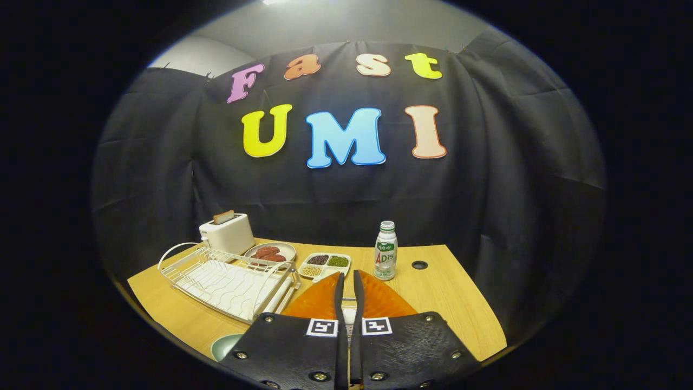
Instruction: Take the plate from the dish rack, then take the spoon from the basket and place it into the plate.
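Gripper (349, 281) over orange basket (319, 300), jaws nearly closed on a pale spoon (350, 315).
We note the dish rack (233, 279) empty beside it, a green plate (224, 346) near the table edge, a divided tray (325, 264) holding beans, a dish (270, 252) of reddish pieces.

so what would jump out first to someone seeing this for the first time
The gripper, its fingers nearly closed on a thin spoon, hangs over an orange plate right under it. Left of the plate stands a white dish rack, and just beyond the fingertips a small white bottle with a green label stands upright.
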`<state>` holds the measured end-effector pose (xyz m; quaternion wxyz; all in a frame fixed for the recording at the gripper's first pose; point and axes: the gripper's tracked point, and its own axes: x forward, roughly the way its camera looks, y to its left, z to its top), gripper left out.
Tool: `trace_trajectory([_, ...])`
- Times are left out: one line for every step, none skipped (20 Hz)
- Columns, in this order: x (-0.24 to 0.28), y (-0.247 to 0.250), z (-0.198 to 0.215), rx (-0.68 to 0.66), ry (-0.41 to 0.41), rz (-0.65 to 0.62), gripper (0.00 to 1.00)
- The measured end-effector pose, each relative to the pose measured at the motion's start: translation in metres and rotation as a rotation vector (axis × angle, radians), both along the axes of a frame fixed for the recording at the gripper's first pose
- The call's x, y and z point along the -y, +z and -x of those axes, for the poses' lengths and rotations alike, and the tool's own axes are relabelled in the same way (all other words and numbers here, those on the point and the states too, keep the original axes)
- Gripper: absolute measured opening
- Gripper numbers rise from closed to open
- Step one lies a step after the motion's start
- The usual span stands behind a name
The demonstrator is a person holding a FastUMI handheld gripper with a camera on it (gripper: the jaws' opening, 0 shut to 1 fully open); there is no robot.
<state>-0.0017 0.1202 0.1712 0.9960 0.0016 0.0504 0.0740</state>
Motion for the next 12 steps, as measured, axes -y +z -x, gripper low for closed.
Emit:
trace_trajectory([0.0,0.004,0.005,-0.007,-0.006,-0.002,0.02])
trace_trajectory([-0.002,0.008,0.011,-0.01,-0.008,-0.005,0.02])
trace_trajectory([-0.003,0.012,0.016,-0.01,-0.012,-0.002,0.02])
trace_trajectory([-0.003,0.014,0.021,-0.015,-0.017,0.002,0.02])
trace_trajectory([-0.005,0.016,0.026,-0.019,-0.016,0.003,0.02])
trace_trajectory([-0.007,0.017,0.031,-0.027,-0.014,0.004,0.02])
trace_trajectory([-0.011,0.016,0.037,-0.035,-0.01,0.007,0.02])
trace_trajectory([-0.014,0.016,0.042,-0.044,-0.007,0.012,0.02])
trace_trajectory([-0.018,0.014,0.046,-0.052,-0.001,0.017,0.02])
trace_trajectory([-0.022,0.012,0.05,-0.063,0.004,0.02,0.02])
trace_trajectory([-0.027,0.009,0.054,-0.073,0.012,0.022,0.02])
trace_trajectory([-0.032,0.007,0.057,-0.085,0.016,0.025,0.02])
